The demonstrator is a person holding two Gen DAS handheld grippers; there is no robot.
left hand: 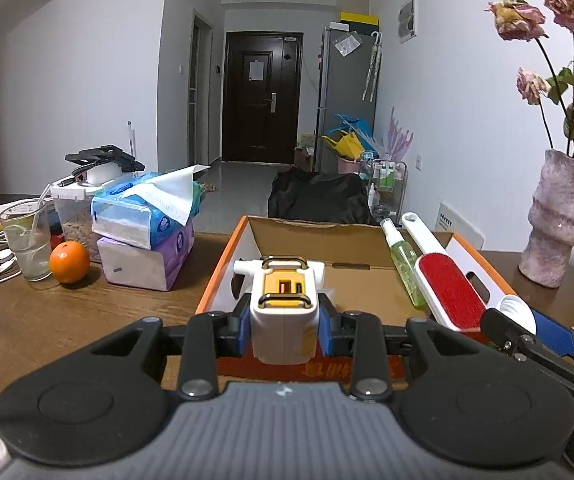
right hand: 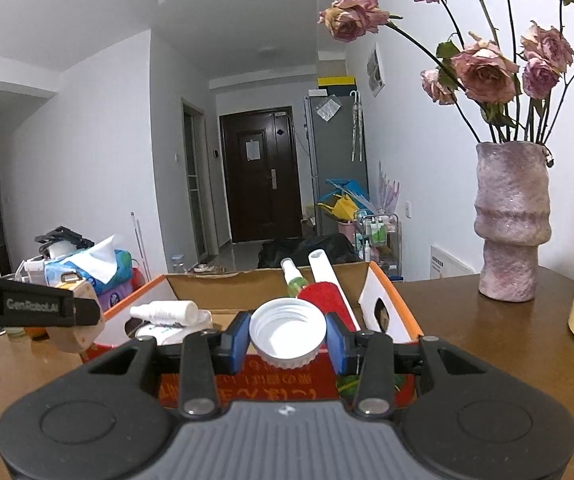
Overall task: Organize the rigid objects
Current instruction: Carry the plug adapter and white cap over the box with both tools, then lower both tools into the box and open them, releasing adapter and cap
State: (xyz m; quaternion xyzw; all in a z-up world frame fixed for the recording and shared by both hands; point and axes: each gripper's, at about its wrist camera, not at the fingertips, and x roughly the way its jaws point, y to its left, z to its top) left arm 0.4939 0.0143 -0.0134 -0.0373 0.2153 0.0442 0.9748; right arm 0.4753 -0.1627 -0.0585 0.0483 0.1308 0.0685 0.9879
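My left gripper [left hand: 285,330] squeezed the white toy block [left hand: 283,312] over the box [left hand: 223,268] at twelve o'clock, ready to drop in; my right gripper [right hand: 287,340] pinched the white cap [right hand: 287,332], same reason.

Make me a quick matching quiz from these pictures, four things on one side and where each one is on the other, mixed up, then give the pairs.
Things:
1. white bottle cap
2. white and yellow case
3. orange
4. lint brush

Places:
A. on the table beside the glass
B. in the right tongs
C. leaning in the cardboard box
D. in the left tongs

Pairs: 1-B, 2-D, 3-A, 4-C
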